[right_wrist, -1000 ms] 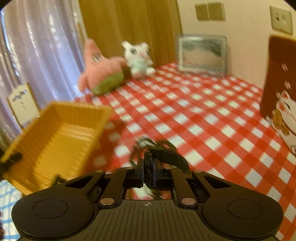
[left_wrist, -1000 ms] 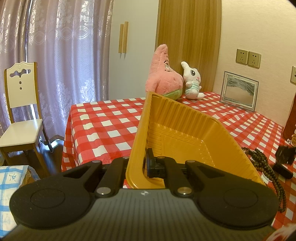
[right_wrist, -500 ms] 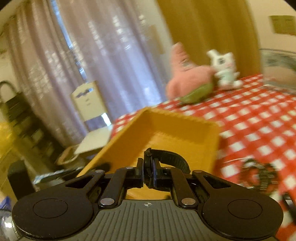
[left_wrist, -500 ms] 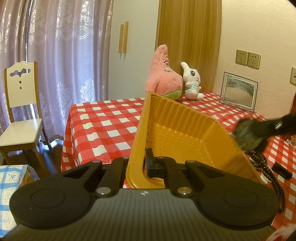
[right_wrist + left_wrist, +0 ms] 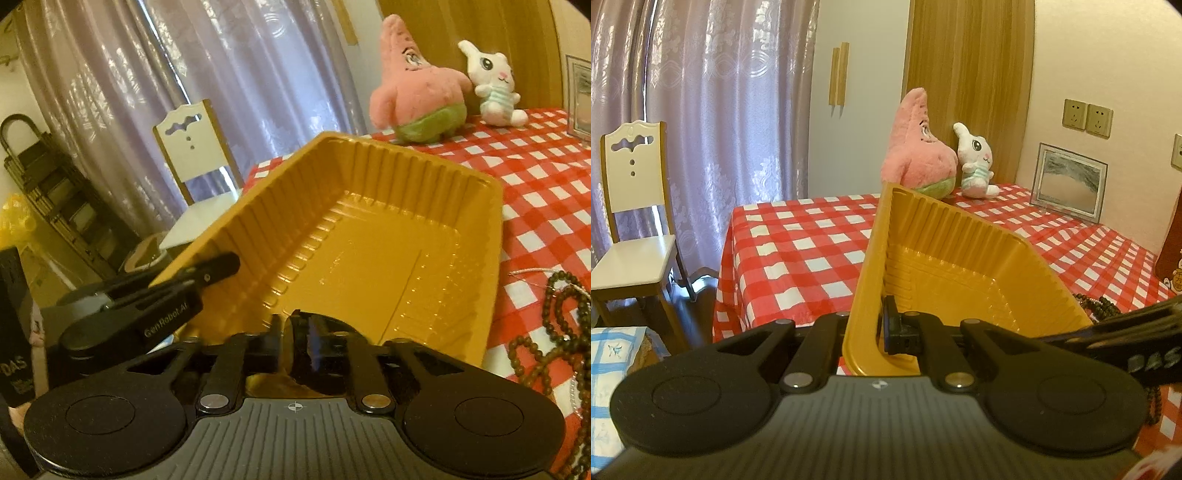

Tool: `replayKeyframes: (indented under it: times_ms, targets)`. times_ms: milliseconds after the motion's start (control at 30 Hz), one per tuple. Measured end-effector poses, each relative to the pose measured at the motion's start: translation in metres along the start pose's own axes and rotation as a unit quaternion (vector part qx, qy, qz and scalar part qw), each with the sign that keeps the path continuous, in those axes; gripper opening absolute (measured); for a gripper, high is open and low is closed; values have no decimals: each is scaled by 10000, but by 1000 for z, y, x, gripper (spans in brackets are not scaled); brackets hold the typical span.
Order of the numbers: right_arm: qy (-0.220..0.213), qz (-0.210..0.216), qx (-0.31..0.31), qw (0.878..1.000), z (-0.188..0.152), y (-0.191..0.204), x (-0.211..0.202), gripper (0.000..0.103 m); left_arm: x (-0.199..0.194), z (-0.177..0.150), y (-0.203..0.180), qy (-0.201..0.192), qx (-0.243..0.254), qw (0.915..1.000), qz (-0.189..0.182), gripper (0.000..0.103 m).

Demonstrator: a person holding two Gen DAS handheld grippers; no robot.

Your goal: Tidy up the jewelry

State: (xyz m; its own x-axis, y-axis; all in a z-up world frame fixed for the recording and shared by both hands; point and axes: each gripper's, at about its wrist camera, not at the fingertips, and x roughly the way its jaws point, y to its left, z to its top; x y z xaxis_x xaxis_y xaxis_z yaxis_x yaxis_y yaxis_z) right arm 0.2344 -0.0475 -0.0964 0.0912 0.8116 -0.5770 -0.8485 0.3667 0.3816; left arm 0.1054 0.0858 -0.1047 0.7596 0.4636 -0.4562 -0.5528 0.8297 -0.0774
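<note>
The left hand-held gripper (image 5: 882,328) is clamping the yellow tray (image 5: 369,236) by its wall, tilted at the desk (image 5: 798,251) edge. The right hand-held gripper (image 5: 286,332) is opening above it, a dark band (image 5: 317,347) between its jaws; beads (image 5: 561,325) are waiting beside the tray for the next pick

The left gripper (image 5: 879,332) stays clamped on the tray (image 5: 960,266) rim, pointing slightly downward; the right gripper (image 5: 286,341) hangs over it, jaws opening around a dark band (image 5: 317,347)
</note>
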Motion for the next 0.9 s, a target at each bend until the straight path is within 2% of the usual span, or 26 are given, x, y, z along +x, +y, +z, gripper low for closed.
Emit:
replayKeyframes:
  times_ms: [33, 100, 200, 367, 500, 633, 900]
  targets:
    - [-64, 6, 41, 10000, 0, -2, -8, 33, 0, 0, 0, 2, -7, 10000, 1, 5]
    - [-246, -17, 167, 9996, 2, -6, -25, 34, 0, 0, 0, 2, -3, 10000, 0, 5]
    - [-491, -272, 344, 9978, 2, -22, -56, 35, 0, -1, 1, 5, -12, 10000, -1, 5]
    - [-576, -1261, 609, 9885, -7, -79, -105, 35, 0, -1, 0, 3, -9, 10000, 2, 5]
    - [-306, -2091, 861, 9736, -23, -133, -131, 35, 0, -1, 0, 5, -4, 10000, 3, 5]
    - [-22, -2514, 738, 9651, -41, -160, -139, 35, 1, -1, 0, 8, 11, 10000, 7, 5]
    - [398, -2624, 214, 9639, -49, -177, -108, 35, 3, -1, 0, 24, 64, 10000, 22, 6]
